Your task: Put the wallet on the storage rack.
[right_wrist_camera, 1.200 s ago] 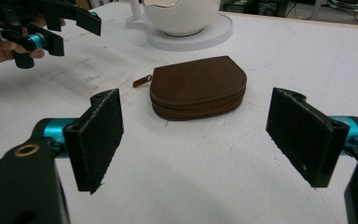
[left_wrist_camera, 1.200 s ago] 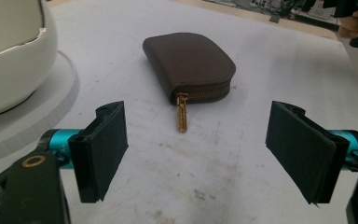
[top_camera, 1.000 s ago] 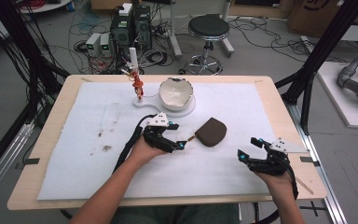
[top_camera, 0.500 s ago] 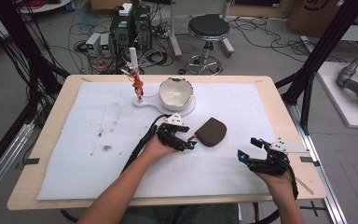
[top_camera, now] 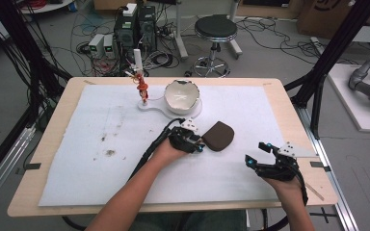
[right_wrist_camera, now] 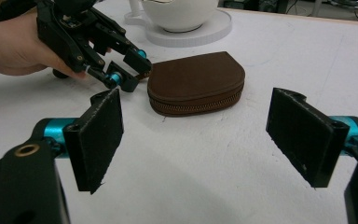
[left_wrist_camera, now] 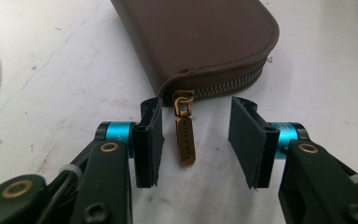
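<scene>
A brown zipped pouch point(top_camera: 220, 135) lies on the white table cover, also seen as the pouch point(left_wrist_camera: 200, 42) and the pouch point(right_wrist_camera: 194, 83). Its brass zipper pull point(left_wrist_camera: 185, 133) lies flat on the cover, pointing away from the pouch. My left gripper point(top_camera: 198, 145) point(left_wrist_camera: 196, 140) is open, its jaws standing either side of the pull without touching it. My right gripper point(top_camera: 256, 155) point(right_wrist_camera: 200, 140) rests open near the table's front right, with nothing between its jaws, facing the pouch from a short distance. The left gripper point(right_wrist_camera: 121, 74) sits at the pouch's left end.
A white bowl point(top_camera: 182, 96) on a white stand sits behind the pouch, with a small orange-red figure point(top_camera: 143, 89) on the stand's left arm. The white cover point(top_camera: 77, 144) has dark stains at the left. A stool point(top_camera: 215, 29) and cables lie beyond the table.
My left gripper has moved right, up to the pouch's left end, so its jaws now flank the zipper pull. The right gripper has stayed put.
</scene>
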A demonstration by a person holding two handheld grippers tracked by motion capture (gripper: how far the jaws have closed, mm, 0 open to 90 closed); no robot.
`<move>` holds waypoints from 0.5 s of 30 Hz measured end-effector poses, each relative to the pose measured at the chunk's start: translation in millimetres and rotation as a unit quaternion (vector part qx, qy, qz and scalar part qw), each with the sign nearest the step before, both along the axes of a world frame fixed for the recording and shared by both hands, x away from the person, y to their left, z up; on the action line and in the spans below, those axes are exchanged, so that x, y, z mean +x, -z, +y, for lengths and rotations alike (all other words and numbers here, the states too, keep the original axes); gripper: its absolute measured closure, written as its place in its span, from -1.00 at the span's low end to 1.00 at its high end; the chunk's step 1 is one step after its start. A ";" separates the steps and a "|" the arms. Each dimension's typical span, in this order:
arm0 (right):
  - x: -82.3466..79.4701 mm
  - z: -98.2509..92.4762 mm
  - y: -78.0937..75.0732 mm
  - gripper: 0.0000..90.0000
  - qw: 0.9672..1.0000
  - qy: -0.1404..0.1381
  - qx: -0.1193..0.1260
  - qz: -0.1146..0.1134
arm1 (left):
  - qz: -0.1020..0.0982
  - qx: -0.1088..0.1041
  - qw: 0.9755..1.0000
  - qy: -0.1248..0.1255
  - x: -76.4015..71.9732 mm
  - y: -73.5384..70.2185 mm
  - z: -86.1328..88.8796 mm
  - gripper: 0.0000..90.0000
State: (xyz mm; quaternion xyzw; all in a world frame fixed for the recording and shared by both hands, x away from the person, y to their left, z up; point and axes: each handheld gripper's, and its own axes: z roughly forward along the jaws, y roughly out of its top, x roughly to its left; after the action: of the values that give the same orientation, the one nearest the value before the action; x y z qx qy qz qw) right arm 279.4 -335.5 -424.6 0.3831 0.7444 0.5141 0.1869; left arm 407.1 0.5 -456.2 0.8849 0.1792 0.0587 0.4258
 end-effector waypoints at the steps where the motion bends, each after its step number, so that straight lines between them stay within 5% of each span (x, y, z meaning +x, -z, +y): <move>1: 0.3 -0.2 0.0 -0.58 1.000 0.000 -0.002 -0.004 | 0.001 -0.001 1.000 -0.002 0.5 0.0 0.5 0.30; 15: -0.4 0.0 0.3 -0.58 1.000 0.002 -0.001 -0.004 | -0.049 0.020 0.999 0.012 -7.9 0.0 -3.2 0.78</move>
State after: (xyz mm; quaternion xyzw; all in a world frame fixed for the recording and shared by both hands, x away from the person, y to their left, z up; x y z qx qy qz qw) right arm 279.0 -335.5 -424.8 0.3825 0.7435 0.5143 0.1909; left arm 399.2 -2.8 -456.2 0.8913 0.1469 0.1003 0.4170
